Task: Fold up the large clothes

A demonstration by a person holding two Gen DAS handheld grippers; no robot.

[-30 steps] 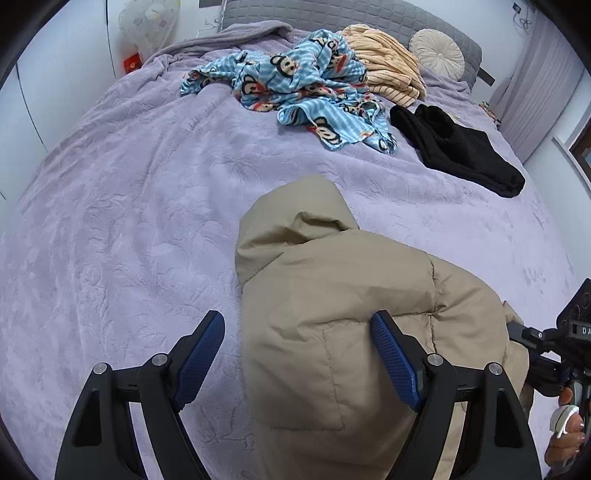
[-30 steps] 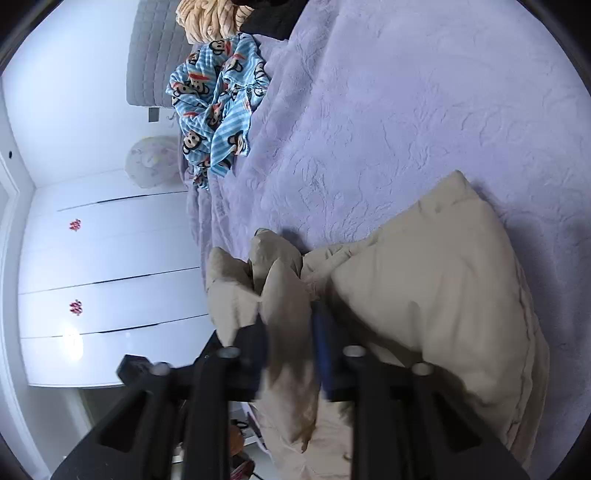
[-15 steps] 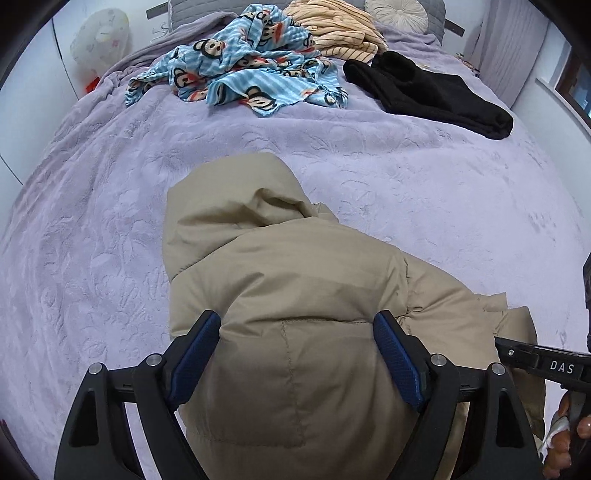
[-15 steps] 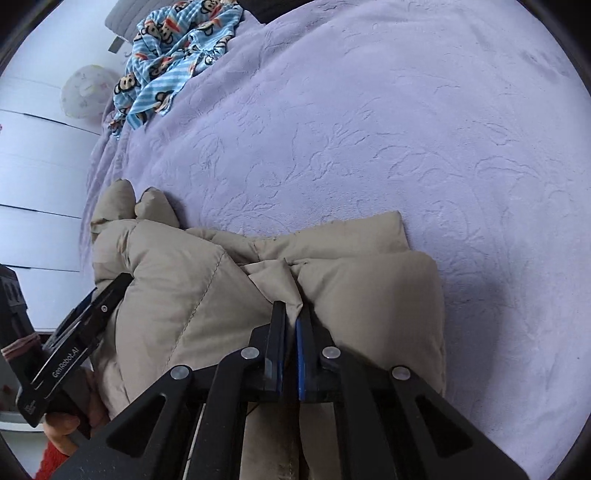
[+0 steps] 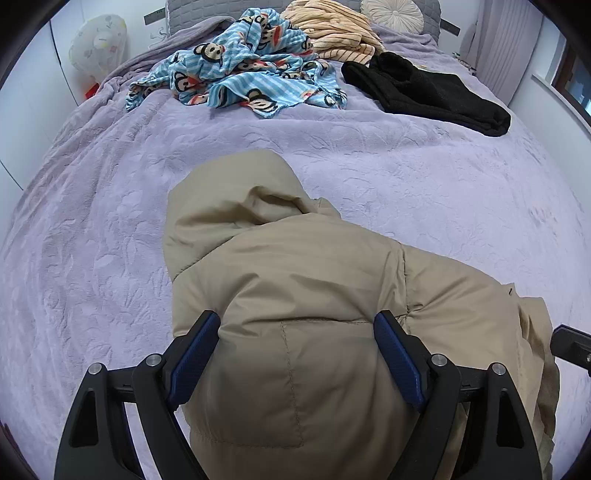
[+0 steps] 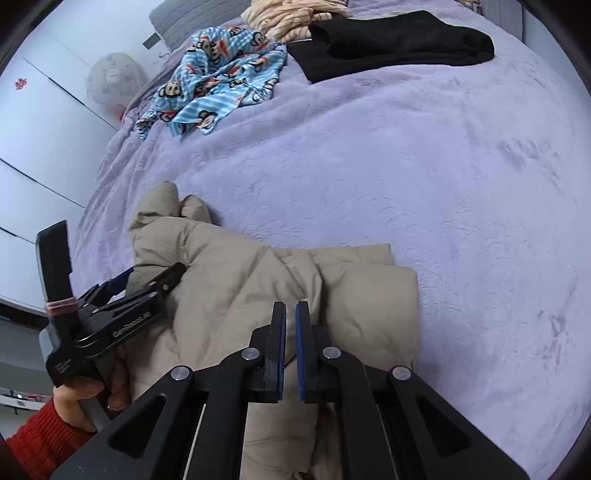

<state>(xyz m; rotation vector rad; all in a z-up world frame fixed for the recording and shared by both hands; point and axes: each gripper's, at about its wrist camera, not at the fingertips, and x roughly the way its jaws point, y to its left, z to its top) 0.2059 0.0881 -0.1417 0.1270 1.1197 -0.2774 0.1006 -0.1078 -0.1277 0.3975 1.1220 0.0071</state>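
A bed (image 5: 424, 192) covered in a lilac embossed plush blanket fills both views. Behind its far end stands a grey quilted headboard (image 5: 207, 7), and white wardrobe doors (image 6: 33, 122) run along one side of the room.

On the near part of the bed lies the beige puffer jacket (image 5: 295, 280), bundled into a thick folded mass with its hood (image 5: 236, 199) pointing toward the headboard. In the right wrist view its folded edge lies flat on the blanket.

Toward the head of the bed, well apart from the jacket, a light blue monkey-print garment (image 5: 243, 77) lies crumpled. Just beside it is a black garment (image 5: 428, 92), and behind both a peach striped blanket (image 5: 332, 33) and a round cream cushion (image 5: 391, 14). A white round object with a floral print (image 5: 98, 48) stands off the bed's far corner.

The left gripper (image 5: 295, 354) points down over the jacket with its jaws spread wide on either side of a puffy fold. The blue pads (image 5: 397, 360) lie close against the fabric; whether they press on it I cannot tell. In the right wrist view a hand (image 6: 88, 391) in a red knitted sleeve (image 6: 40, 439) holds this gripper at the jacket's left side.

The right gripper (image 6: 290, 347) is above the jacket's folded edge, its jaws clenched almost together with only a thin gap and no cloth visible between them.
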